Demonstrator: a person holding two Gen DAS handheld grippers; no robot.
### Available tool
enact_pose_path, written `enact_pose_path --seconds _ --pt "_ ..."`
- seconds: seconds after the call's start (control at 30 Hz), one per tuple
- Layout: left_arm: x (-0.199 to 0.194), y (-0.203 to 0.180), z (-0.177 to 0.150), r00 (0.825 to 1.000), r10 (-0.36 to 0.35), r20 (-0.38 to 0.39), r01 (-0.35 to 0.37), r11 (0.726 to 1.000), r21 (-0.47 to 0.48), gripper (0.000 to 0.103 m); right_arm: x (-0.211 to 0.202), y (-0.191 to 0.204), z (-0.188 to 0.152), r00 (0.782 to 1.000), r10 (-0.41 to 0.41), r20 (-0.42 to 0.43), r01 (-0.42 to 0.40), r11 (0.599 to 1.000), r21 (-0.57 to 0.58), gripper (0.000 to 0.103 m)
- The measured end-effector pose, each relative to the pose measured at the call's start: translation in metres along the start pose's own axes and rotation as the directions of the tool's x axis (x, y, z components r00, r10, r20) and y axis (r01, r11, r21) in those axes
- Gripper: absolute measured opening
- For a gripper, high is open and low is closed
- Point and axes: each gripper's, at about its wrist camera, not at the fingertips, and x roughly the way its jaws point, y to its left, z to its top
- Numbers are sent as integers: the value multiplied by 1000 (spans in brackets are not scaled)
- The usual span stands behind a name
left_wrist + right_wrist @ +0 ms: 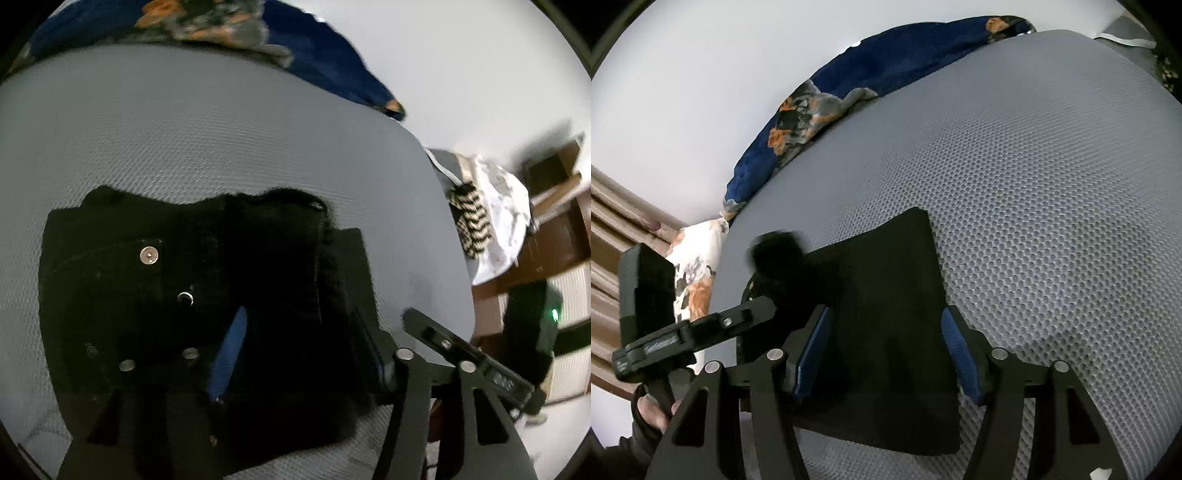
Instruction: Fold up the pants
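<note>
Black pants [155,295] lie folded on a grey mesh mattress [221,140], waistband toward the left, with a metal button [149,255] and a snap [184,298] showing. My left gripper [299,314] hangs over them, open, one blue pad [229,354] plain against the cloth; nothing is pinched. In the right wrist view a flat folded part of the pants [886,280] lies under my right gripper [886,312], whose blue pads [812,350] stand apart on either side, open. The left gripper's body [701,328] sits just to the left, a hand [653,406] holding it.
A dark blue flowered blanket [886,62] is bunched along the mattress's far edge by the white wall. A white flowered pillow [694,266] lies at one corner. Off the mattress's side are a striped garment [469,221], white cloth [502,199] and brown furniture [554,173].
</note>
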Motion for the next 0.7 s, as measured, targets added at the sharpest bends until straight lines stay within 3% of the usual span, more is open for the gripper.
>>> enact_pose_path --seconds 0.13,0.23,0.4,0.63,0.7 --pt "-20 -4 -9 999 0 40 -3 997 74 68 10 5 4 998 44 -42 -45 999 -23 60" --pt "-41 13 -18 994 54 94 -61 995 74 70 18 9 7 992 94 -82 -98 994 -42 60" --pt "-70 64 -30 965 213 151 -213 977 -16 70 34 21 11 958 224 -179 -241 967 -80 60" --pt "-76 118 -43 950 288 121 -268 950 -160 70 70 22 20 921 258 -291 -296 950 -96 60" --pt "-71 125 -47 951 291 102 -271 946 -179 70 76 21 22 922 245 -301 -289 951 -112 61"
